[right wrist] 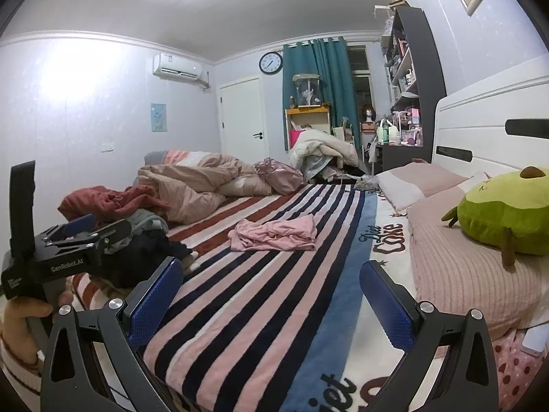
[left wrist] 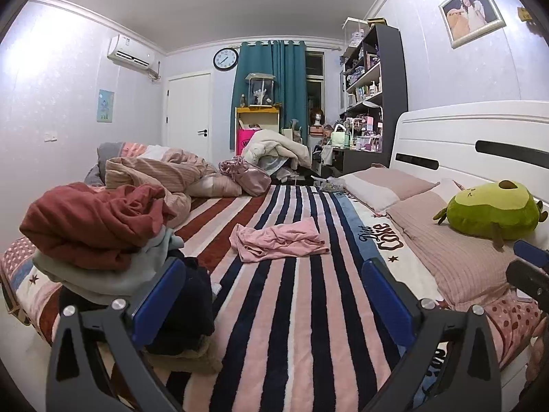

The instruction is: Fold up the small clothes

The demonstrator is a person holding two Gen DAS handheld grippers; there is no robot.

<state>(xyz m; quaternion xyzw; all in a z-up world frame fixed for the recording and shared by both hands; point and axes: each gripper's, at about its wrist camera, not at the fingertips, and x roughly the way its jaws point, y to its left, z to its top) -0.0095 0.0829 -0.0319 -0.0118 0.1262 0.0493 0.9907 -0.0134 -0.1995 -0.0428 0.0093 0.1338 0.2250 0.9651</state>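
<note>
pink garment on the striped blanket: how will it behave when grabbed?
Likely floppy: the pink garment lies crumpled in soft folds, so it should drape from any pinch point. Probably light, since the cloth looks thin. It may drag on the fuzzy striped blanket rather than slide. Both grippers are open and not touching it.

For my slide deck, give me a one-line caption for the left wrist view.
Open left gripper faces a crumpled pink garment on the striped blanket, a clothes pile to its left.
</note>
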